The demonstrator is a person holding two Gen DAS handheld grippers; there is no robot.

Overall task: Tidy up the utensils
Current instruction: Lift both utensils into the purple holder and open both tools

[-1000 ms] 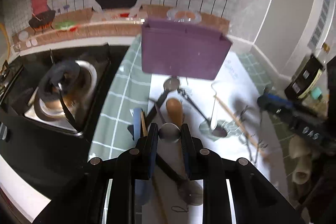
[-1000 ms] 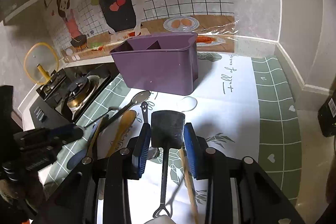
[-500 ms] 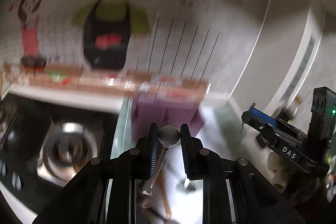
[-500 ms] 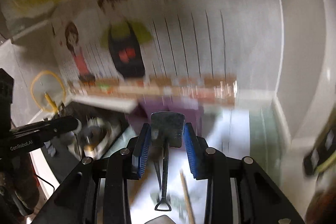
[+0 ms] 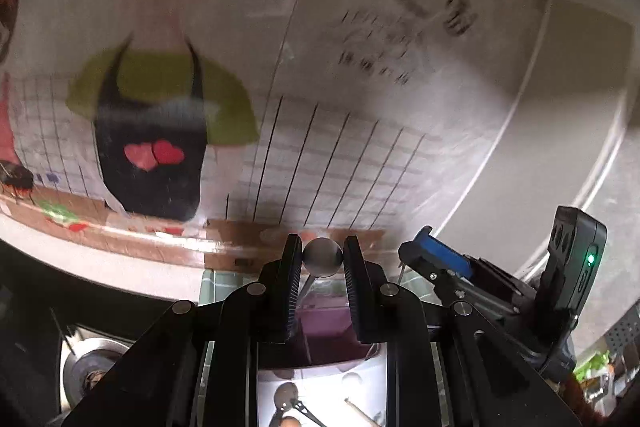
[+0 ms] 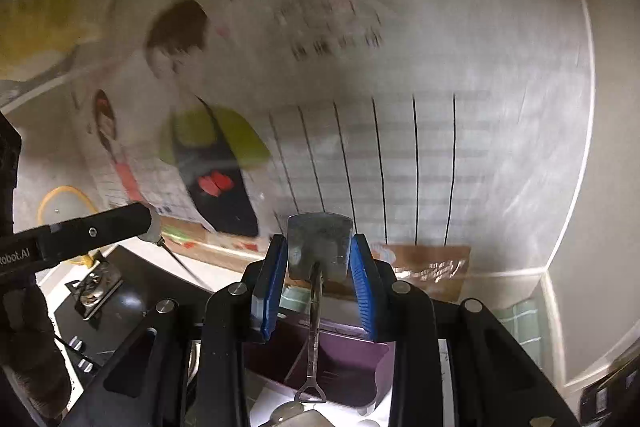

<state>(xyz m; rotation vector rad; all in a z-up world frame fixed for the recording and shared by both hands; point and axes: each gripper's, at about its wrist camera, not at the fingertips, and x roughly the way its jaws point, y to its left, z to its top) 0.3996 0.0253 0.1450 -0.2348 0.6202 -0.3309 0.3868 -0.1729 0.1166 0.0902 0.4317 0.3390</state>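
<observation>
The left tongs are gripping a ladle and the right tongs a spatula above the purple holder; lowering handles-first looks next.

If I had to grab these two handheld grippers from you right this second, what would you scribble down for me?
Left gripper: shut on a small metal ladle, clamped at its round bowl, handle hanging down.
Right gripper: shut on a metal spatula, clamped at its blade, handle dangling.
Purple utensil holder: below both grippers, its compartments open.
Done: both utensils picked up.
Left: drop each, handle first, into the holder. A few more utensils lie on the mat.
</observation>
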